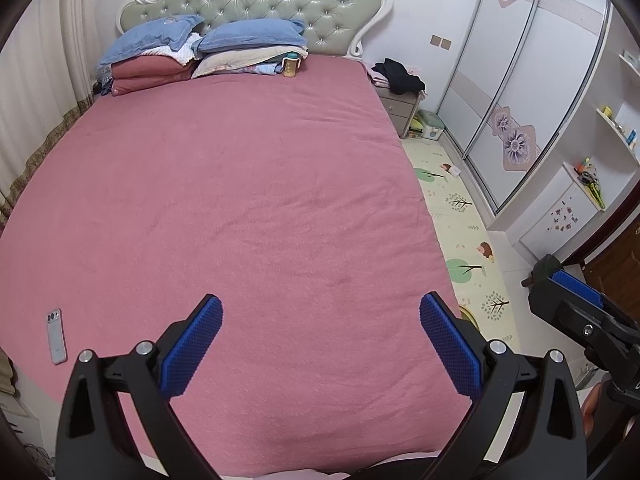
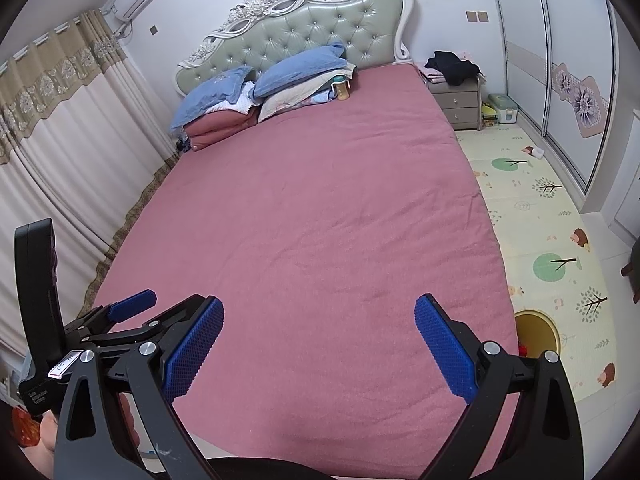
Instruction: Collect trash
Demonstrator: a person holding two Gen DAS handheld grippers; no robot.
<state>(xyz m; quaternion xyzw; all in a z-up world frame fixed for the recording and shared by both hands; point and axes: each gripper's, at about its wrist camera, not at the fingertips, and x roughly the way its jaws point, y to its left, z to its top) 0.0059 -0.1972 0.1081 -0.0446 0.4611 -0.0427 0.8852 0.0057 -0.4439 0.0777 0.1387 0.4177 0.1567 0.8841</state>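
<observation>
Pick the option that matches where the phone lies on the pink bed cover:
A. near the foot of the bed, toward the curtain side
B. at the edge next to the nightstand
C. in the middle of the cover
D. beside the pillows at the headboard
A: in the left wrist view the phone lies flat on the pink bed cover just left of the open left claw, far from the pillows.

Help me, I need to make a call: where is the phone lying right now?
In the left wrist view, the phone lies flat on the pink bedspread near the foot of the bed, left of the open left gripper.
</observation>
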